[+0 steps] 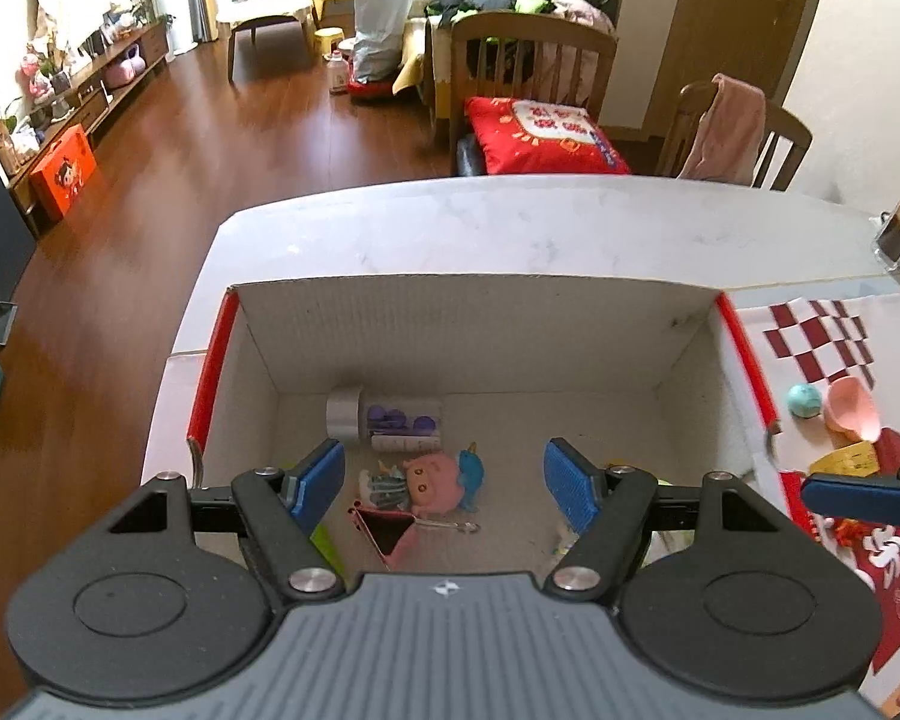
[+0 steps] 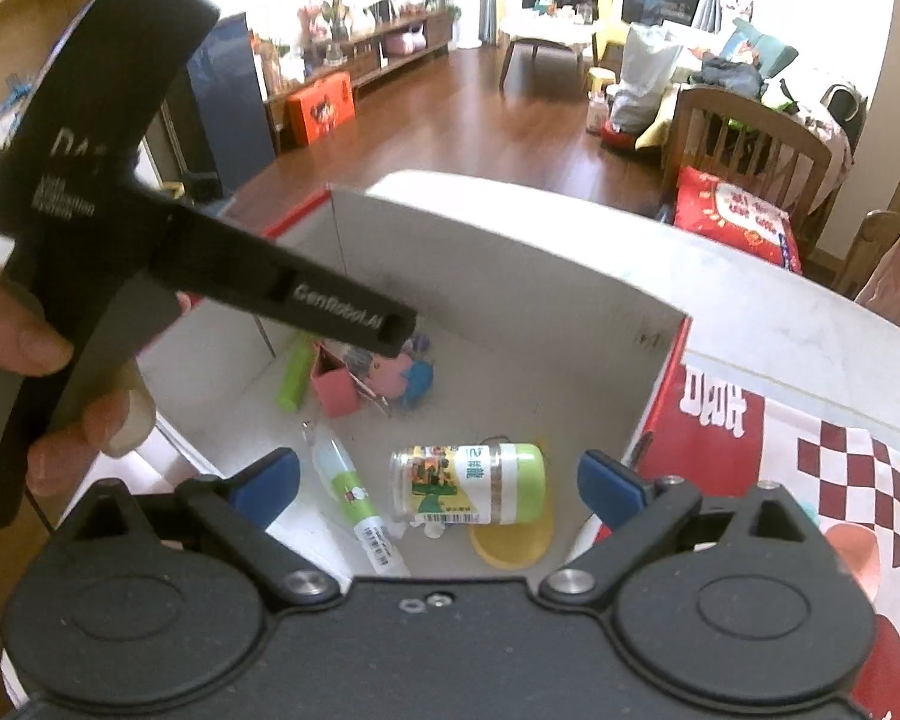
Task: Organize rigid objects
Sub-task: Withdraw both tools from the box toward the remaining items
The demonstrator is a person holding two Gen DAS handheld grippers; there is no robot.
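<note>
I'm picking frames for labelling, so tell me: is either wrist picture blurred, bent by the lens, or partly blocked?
Left wrist view: sharp, but the fisheye bows the cardboard box rim and table edge. Right wrist view: softer, with slight motion blur on the green-capped jar, and the left gripper's body blocks the upper left.

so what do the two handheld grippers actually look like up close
The left gripper and the right gripper look alike: black linkage arms with silver pivot bolts, round black housings, ridged blue finger pads. From the right wrist view, the left one's black body carries white lettering, including GenRobot.AI.
</note>
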